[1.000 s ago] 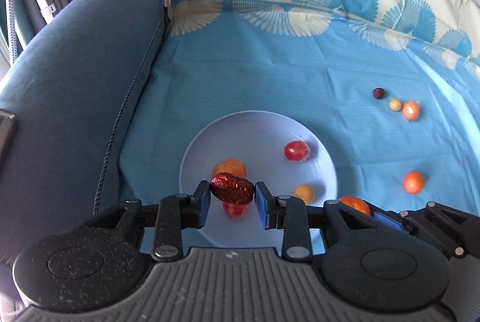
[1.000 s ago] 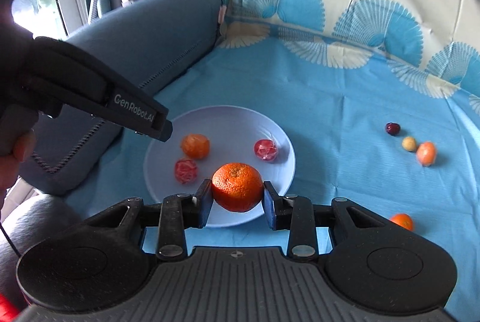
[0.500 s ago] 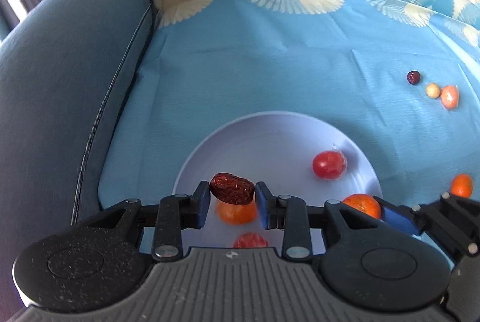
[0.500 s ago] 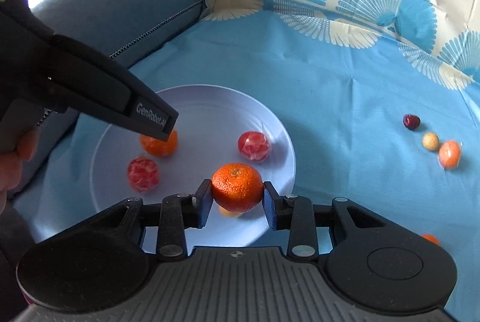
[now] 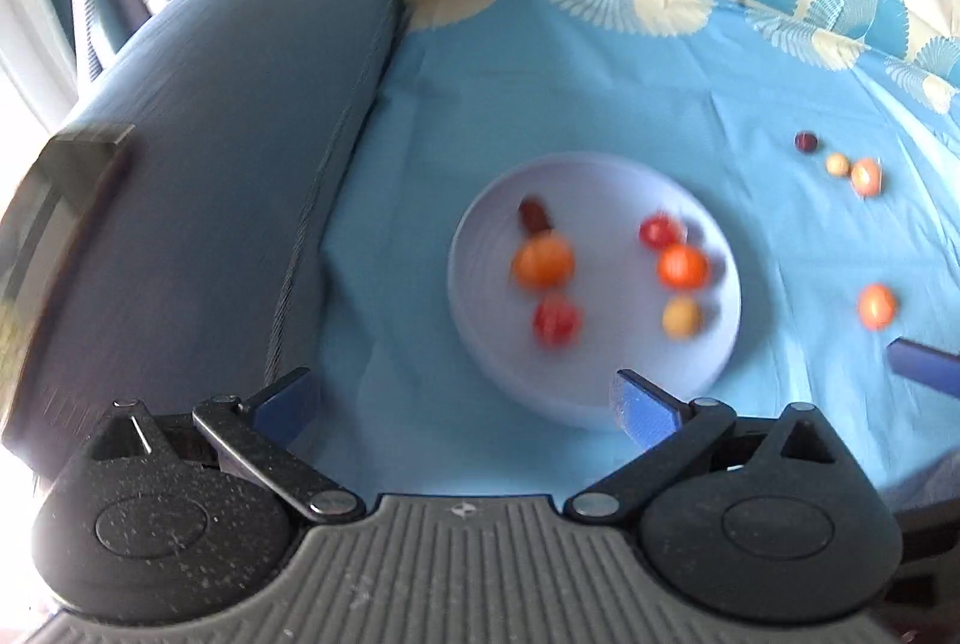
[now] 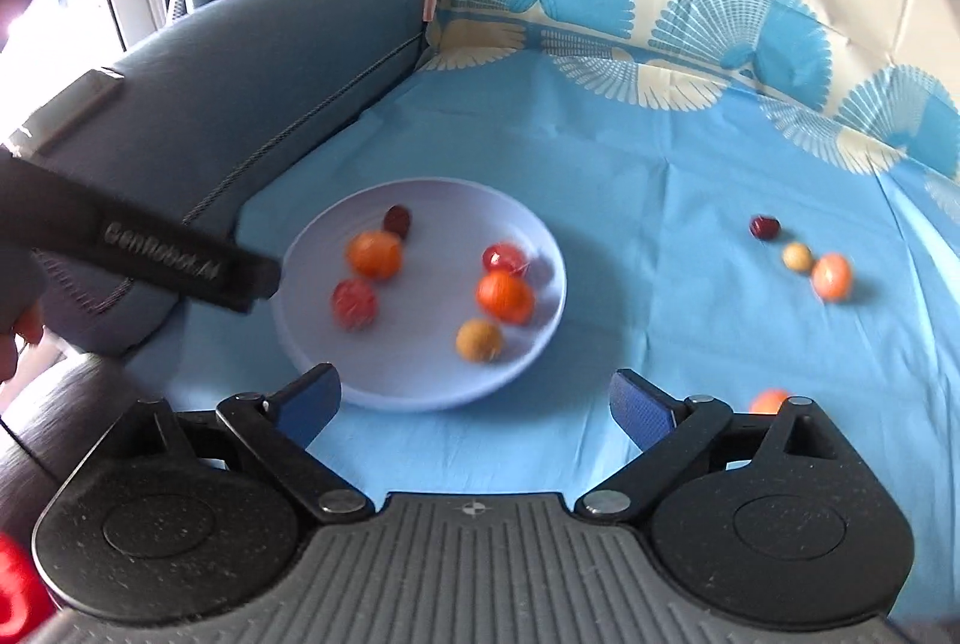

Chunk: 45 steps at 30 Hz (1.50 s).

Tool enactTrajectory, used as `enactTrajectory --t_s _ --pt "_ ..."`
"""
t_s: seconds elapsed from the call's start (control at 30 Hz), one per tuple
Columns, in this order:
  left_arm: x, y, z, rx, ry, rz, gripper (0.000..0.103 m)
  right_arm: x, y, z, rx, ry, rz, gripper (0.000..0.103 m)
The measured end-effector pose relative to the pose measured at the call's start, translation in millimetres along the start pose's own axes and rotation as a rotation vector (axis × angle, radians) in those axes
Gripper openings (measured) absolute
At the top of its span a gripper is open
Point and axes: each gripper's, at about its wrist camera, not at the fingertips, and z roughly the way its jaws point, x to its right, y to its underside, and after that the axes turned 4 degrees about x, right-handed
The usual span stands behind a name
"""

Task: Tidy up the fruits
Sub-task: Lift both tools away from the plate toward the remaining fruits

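Left gripper [image 5: 462, 404] frame bottom: jaws just opened wide, empty. Right gripper [image 6: 474, 401] likewise. Plate [image 6: 528, 344] mid-frame holds dark date [image 5: 534, 215], mandarin [image 6: 505, 296], four other fruits. Four fruits on cloth [image 6: 660, 200], right.

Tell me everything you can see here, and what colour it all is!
round pale lilac plate: one, on the blue cloth, near the sofa arm.
fruits on the plate: six; dark red date, two orange, two red, one tan.
fruits off the plate: four, right side of the cloth; dark red, tan, two orange.
blue cloth with fan pattern: one, covering the seat.
grey-blue sofa arm: one, left.
left claw: black, blue pads, just opened wide, empty.
right claw: same, just opened, empty.
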Motion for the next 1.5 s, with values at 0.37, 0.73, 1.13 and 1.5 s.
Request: enactTrajectory --t_s 0.37,0.73,1.13,1.5 --pt "0.6 53.1 -86.6 0.078 0.007 -0.027 0.103 -21.4 21.1 -89.1 0.119 0.025 0.019 0.1" --pt "8.1 65.6 -131.1 0.166 -0.008 -0.025 0.103 -33.2 33.0 -139.0 0.223 0.028 -0.021 0.101" --pt "10.8 63.8 -133.7 0.169 -0.017 -0.016 0.103 -32.0 35.9 -145.1 0.241 0.022 -0.001 0.101" --pt "13.6 56.5 -126.1 0.144 -0.023 0.001 0.103 -19.4 36.6 -132.7 0.212 0.015 0.04 0.101"
